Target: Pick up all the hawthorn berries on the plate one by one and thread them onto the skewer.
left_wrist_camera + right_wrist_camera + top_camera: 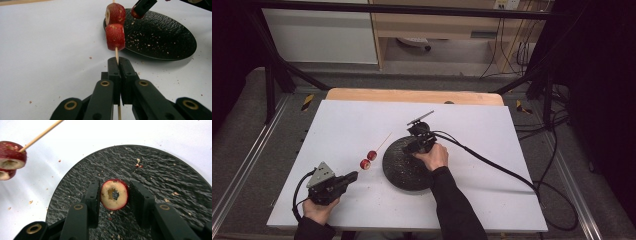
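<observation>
The left gripper was clenched on a thin wooden skewer, whose shaft ran up from between the closed jaws. Two red fruit slices sat threaded on it just beyond the jaw tips, one behind the other, above the white table.

The right gripper was over the near-left part of the black plate. A third slice, red-skinned with pale flesh and a hole through its core, stood on edge between the jaws, its cut face toward the camera. The left jaw touched its rim; the right jaw seemed to leave a thin gap, though the angle made that hard to judge, so I could not tell whether the grip was closed on it.

In the high view the skewer pointed toward the plate, just left of it.
</observation>
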`<state>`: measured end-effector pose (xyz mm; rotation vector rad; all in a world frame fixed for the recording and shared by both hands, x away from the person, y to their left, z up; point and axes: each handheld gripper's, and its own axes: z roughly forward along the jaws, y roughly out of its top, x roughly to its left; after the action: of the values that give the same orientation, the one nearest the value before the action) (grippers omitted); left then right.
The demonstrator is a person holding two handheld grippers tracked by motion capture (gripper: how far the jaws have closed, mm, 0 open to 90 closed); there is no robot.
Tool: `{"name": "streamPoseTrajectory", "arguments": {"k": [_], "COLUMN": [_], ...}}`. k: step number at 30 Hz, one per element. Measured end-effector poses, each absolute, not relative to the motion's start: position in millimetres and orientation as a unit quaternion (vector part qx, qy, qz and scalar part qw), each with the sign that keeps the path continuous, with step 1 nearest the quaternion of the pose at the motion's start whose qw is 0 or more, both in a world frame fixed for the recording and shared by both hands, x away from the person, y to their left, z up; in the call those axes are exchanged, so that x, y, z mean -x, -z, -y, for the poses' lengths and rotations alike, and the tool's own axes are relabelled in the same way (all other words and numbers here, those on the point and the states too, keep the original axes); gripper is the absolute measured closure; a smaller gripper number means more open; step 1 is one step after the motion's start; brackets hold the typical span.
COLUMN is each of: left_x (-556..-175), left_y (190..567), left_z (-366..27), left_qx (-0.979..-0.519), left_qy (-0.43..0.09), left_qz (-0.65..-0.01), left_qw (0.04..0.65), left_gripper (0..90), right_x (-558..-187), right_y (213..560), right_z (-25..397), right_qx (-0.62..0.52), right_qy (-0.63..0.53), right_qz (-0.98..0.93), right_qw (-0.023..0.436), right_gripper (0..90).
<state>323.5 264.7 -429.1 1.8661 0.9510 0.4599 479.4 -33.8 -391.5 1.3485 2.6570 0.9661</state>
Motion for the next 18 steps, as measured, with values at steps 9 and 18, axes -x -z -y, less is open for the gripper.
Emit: {"name": "streamPoseTrajectory", "arguments": {"k": [9, 18], "left_x": [-323, -322], "left_y": [429, 429], "left_z": [-263, -263], "left_qx": [-0.765, -0.765], "left_qy": [-0.189, -0.188], "left_qz": [-0.386, -0.384], "left_qw": [0.48, 0.481], "left_gripper": [88.2, 88.2], "right_x": [-468, -457], "right_y": [384, 382], "right_z": [52, 68], "right_qx": [-0.427, -0.424], "right_qy": [-0.334, -0.354], "right_qz": [-0.84, -0.834], "right_qw": [0.004, 0.003], "right_gripper": [62.7, 62.8]}}
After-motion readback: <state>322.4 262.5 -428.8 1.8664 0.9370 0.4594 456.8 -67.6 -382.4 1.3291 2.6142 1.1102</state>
